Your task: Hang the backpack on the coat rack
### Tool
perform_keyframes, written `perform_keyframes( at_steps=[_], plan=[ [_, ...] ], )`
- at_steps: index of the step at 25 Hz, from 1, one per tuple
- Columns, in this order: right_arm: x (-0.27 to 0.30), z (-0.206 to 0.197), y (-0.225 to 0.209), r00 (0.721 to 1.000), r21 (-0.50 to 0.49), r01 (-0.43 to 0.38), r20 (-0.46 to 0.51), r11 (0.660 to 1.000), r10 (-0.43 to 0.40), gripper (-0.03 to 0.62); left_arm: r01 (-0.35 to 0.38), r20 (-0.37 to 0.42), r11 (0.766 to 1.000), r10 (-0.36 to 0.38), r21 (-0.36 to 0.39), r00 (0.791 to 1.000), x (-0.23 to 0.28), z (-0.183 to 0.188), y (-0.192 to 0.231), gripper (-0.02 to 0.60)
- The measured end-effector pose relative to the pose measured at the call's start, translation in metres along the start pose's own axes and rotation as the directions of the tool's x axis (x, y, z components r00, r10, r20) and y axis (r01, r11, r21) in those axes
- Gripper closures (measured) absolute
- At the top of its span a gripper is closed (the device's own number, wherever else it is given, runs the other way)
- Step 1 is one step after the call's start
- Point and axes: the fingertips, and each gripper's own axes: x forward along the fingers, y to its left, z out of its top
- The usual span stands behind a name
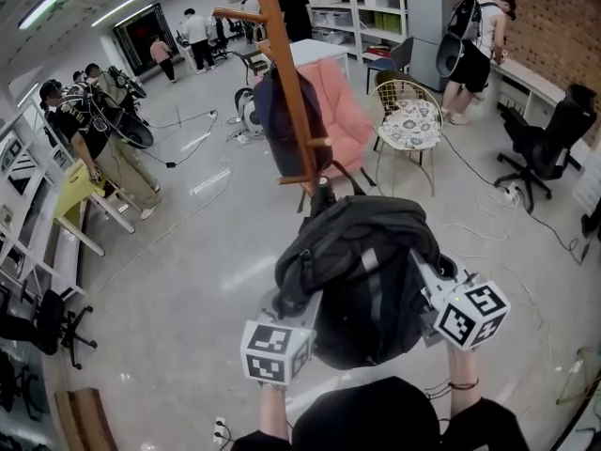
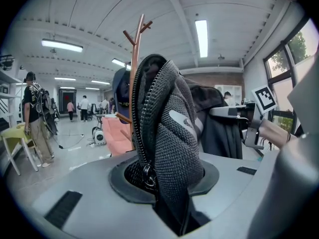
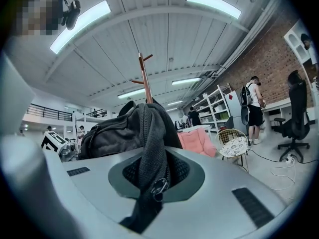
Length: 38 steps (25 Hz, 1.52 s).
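Note:
I hold a black backpack (image 1: 366, 271) up in the air between both grippers. My left gripper (image 1: 293, 301) is shut on a padded mesh strap with a zipper (image 2: 169, 133), which fills the left gripper view; its jaws (image 2: 164, 183) clamp the fabric. My right gripper (image 1: 427, 278) is shut on another mesh strap (image 3: 149, 143) with a metal ring, at the bag's right side. The wooden coat rack (image 1: 286, 73) stands just beyond the backpack, its pole and pegs also in the left gripper view (image 2: 134, 59) and the right gripper view (image 3: 144, 78).
A dark blue bag (image 1: 277, 120) hangs on the rack, with a pink seat (image 1: 343, 111) behind it. A wire chair (image 1: 410, 120) stands to the right, an office chair (image 1: 545, 148) farther right. People stand at left (image 1: 94, 130) and at the right counter (image 1: 474, 45). Cables lie on the floor.

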Motion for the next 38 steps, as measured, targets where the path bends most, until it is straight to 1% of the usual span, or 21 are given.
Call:
perform_keyframes(
  at_steps=[6,12,20,25,31,38],
  plan=[
    [0.031,0.014,-0.017,0.999,-0.008,-0.051,-0.017,0.999,0.051,0.554,-0.039,-0.003,0.999,0.039,-0.019,0.999,0.021,0.016,0.013,0.445],
    [0.065,0.020,-0.050,0.992,-0.001,-0.118,-0.049,0.993,0.118,0.554,-0.094,-0.009,0.994,0.094,-0.056,0.996,0.056,0.025,0.019,0.445],
    [0.110,0.032,-0.080,0.970,0.018,-0.217,-0.104,0.976,0.218,0.554,-0.182,-0.031,0.977,0.179,-0.113,0.983,0.088,0.040,0.029,0.445],
    [0.133,0.031,-0.086,0.951,0.028,-0.272,-0.147,0.962,0.273,0.554,-0.226,-0.051,0.962,0.221,-0.152,0.974,0.099,0.040,0.038,0.446],
    [0.150,0.022,-0.090,0.941,0.038,-0.290,-0.173,0.956,0.292,0.554,-0.245,-0.069,0.954,0.237,-0.173,0.969,0.108,0.032,0.046,0.445],
    [0.167,0.007,-0.093,0.940,0.048,-0.272,-0.200,0.961,0.276,0.554,-0.237,-0.097,0.952,0.222,-0.193,0.970,0.119,0.018,0.057,0.445]
  ],
)
